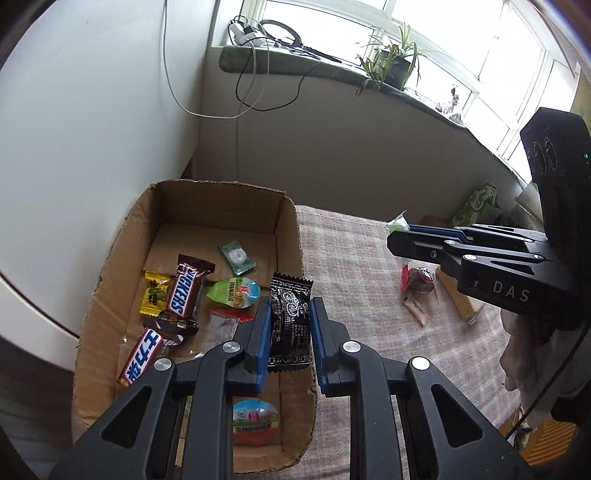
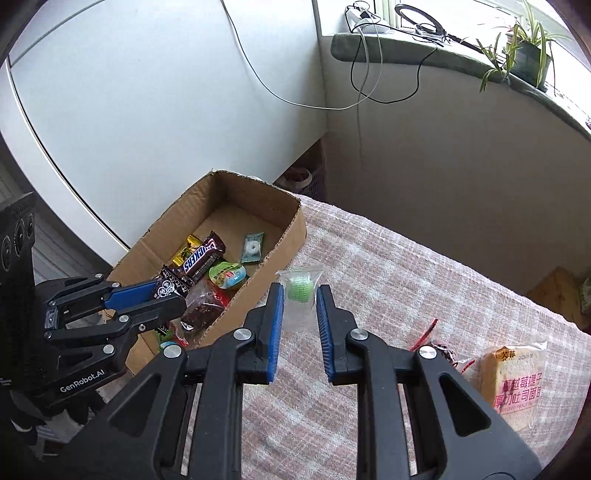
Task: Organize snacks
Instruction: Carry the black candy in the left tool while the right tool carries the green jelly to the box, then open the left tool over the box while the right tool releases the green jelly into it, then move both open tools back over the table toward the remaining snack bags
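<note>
The left gripper (image 1: pixel 290 332) pinched a black printed foil snack packet (image 1: pixel 290 325) above the brown cardboard box (image 1: pixel 291 236)'s near right wall. The right gripper (image 2: pixel 300 317) pinched a clear sachet holding a green candy (image 2: pixel 300 291) over the checked cloth surface (image 2: pixel 406 280), right of the box. Either could have landed outside if dropped early.

Daylight enters through the window (image 1: pixel 369 33), which is overexposed to white in both views. Illumination below the window is even and moderately bright, with soft, faint shadows. Focus is sharp centrally. Fisheye distortion bends straight lines; dark vignetting occupies the frame corners.
</note>
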`<state>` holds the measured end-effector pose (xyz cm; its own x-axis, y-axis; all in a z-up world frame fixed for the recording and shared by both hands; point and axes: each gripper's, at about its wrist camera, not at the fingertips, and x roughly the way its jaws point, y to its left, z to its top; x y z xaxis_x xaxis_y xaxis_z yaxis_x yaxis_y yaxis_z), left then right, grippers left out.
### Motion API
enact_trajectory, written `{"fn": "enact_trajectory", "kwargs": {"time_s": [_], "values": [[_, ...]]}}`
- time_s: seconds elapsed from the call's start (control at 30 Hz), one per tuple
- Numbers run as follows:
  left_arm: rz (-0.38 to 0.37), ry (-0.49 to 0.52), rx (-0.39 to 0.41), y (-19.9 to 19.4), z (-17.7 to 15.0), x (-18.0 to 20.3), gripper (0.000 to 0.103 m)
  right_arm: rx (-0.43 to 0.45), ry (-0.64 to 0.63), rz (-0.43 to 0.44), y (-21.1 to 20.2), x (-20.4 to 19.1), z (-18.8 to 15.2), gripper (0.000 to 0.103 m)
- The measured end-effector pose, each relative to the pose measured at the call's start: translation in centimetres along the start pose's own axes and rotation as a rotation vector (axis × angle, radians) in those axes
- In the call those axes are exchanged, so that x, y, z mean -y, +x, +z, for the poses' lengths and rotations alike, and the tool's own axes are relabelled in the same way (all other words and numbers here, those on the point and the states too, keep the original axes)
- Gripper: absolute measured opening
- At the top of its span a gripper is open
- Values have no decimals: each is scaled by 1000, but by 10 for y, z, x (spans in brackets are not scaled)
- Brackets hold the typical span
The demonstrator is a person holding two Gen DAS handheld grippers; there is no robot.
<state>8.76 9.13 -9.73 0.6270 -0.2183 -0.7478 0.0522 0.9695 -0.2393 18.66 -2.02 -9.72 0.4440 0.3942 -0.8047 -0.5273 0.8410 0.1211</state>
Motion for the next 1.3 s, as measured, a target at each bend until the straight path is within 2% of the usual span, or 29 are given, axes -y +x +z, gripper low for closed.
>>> {"fn": "enact_trajectory", "kwargs": {"time_s": [0.3,0.7,0.77,0.8,0.83,0.9,1.03,1.3], "values": [[41,-39,-7,-6,-7,-27,19,-36,-40,65,41,-32,37,19],[63,-86,-32,-2,-12,-44,19,-97,-27,99,76,-48,45,20],[68,-86,-40,-1,-12,-46,19,-98,-29,96,76,-49,46,25],[72,-86,-40,0,-11,-46,21,-94,-33,89,76,-49,46,37],[75,-86,-41,0,-11,-46,26,-86,-34,79,75,-50,46,55],[79,-92,-36,-1,-11,-47,33,-63,-27,72,71,-49,47,71],[85,-99,-40,-1,-11,-48,36,-65,-11,68,68,-46,49,76],[82,-91,-38,-1,-8,-43,37,-51,12,51,56,-32,47,77]]}}
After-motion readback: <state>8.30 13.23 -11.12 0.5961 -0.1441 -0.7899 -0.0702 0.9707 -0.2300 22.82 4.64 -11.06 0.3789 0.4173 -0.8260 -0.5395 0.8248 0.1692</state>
